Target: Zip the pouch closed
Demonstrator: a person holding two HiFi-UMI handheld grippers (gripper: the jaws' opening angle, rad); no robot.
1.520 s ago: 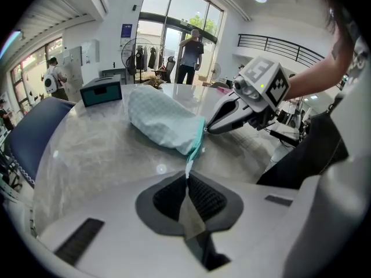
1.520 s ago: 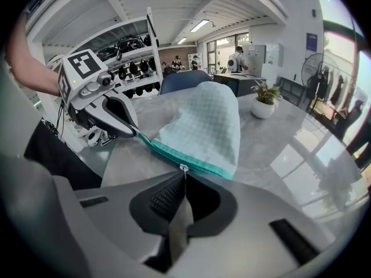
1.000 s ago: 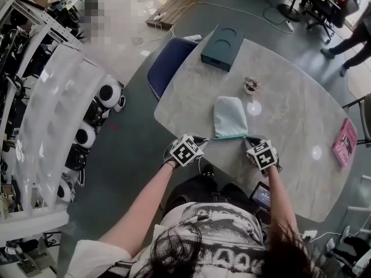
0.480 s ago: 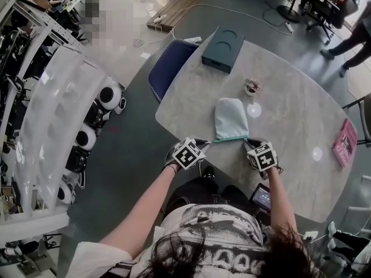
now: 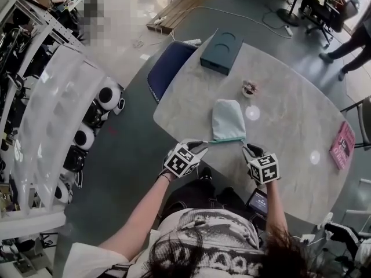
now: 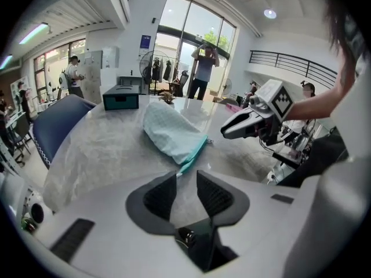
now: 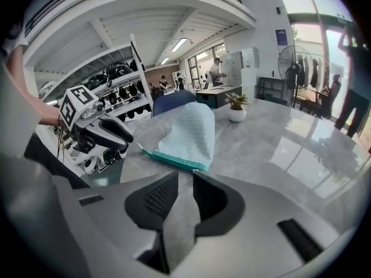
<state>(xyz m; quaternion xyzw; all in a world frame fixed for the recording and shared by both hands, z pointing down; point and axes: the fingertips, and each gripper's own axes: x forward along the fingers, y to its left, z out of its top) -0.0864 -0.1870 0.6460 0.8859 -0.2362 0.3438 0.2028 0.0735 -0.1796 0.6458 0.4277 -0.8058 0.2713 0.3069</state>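
Note:
A pale mint pouch (image 5: pixel 228 119) lies flat on the grey marble table (image 5: pixel 290 126), its teal zipper edge (image 5: pixel 226 139) toward me. My left gripper (image 5: pixel 199 149) hovers just off the zipper's left end; its jaws have just been opening and hold nothing. The left gripper view shows the pouch (image 6: pixel 171 130) ahead of the open left gripper (image 6: pixel 185 191). My right gripper (image 5: pixel 248 150) sits off the zipper's right end, apart from it. In the right gripper view the right gripper (image 7: pixel 185 183) is open and empty, with the pouch (image 7: pixel 189 133) beyond it.
A dark teal box (image 5: pixel 222 51) stands at the table's far edge, a small potted plant (image 5: pixel 250 88) behind the pouch, a pink book (image 5: pixel 342 145) at the right. A blue chair (image 5: pixel 168 68) is tucked in at the left. Shelves with helmets (image 5: pixel 98 106) line the left side.
Both grippers have drawn back toward me and risen off the pouch's zipper ends. The left jaws have let go and opened. The pouch stays flat on the table.

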